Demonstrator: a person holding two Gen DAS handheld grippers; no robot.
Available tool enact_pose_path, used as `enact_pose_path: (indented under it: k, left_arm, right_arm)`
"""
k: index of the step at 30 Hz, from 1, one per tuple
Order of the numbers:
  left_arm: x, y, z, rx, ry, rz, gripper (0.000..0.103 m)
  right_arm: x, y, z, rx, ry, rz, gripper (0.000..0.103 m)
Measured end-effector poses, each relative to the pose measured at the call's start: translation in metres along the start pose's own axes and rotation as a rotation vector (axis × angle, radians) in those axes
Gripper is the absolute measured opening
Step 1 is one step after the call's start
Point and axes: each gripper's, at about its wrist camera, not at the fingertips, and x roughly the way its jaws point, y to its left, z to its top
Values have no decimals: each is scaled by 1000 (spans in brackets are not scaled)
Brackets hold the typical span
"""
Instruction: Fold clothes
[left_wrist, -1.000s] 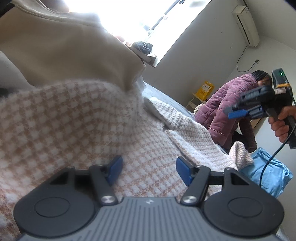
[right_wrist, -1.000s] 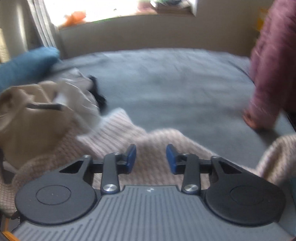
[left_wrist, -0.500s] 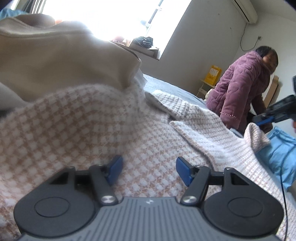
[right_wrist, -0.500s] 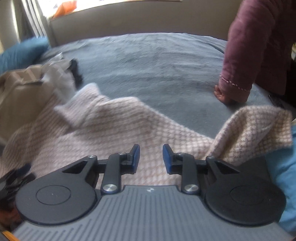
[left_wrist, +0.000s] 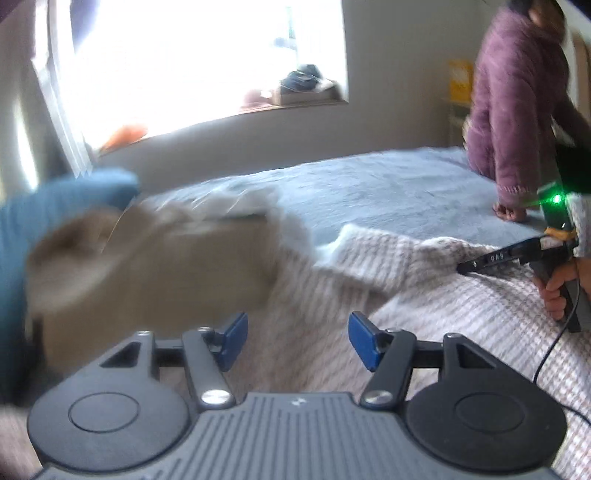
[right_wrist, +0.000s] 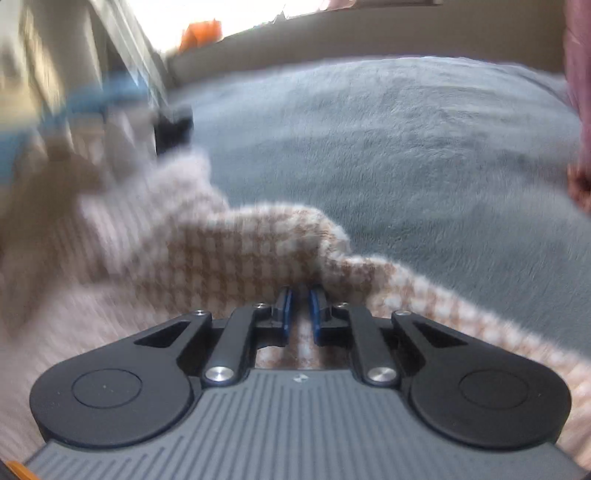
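The checked knit sweater lies spread across the grey bed cover, and we have a raised fold of it right between the fingers of the right gripper, whose jaws are closing on that fold, nearly together. Our left gripper hangs above the same sweater with its blue pads wide apart, narrowing slightly, with nothing pinched. Ahead and left of those fingers sits a blurred beige garment, with a blue one beyond. Far right, our hand grips the other handle, and a person in a purple jacket leans on the bed.
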Motion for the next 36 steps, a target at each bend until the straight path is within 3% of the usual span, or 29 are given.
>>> enact_pose_path:
  k: [4, 6, 8, 10, 14, 17, 22, 25, 27, 32, 36]
  left_arm:
    - [39, -54, 38, 175, 27, -5, 62]
    - [68, -85, 47, 219, 42, -21, 61]
    - [94, -114, 53, 229, 49, -31, 59]
    - [117, -136, 55, 215, 39, -41, 59]
    - [159, -148, 54, 162, 56, -32, 57]
    - [191, -139, 55, 36, 112, 49, 57]
    - [217, -140, 51, -81, 148, 153, 61]
    - [220, -136, 52, -141, 148, 168, 62]
    - [220, -133, 54, -174, 151, 175, 62]
    - [205, -132, 73, -181, 181, 201, 61]
    - [157, -115, 92, -173, 157, 249, 61]
  right_arm:
    - [-20, -10, 10, 129, -103, 122, 13]
    - [-12, -8, 13, 103, -109, 116, 13]
    - [9, -8, 12, 58, -60, 52, 7]
    - [15, -19, 9, 98, -62, 56, 2]
    - [-16, -40, 5, 216, -105, 122, 3]
    - [-22, -45, -8, 109, -76, 58, 2]
    - [-33, -47, -23, -16, -66, 23, 1]
    - [-71, -50, -35, -99, -151, -29, 2]
    - [-75, -68, -50, -120, -132, -73, 1]
    - [-83, -92, -70, -72, -224, -21, 0]
    - [-86, -112, -78, 13, -273, 60, 0]
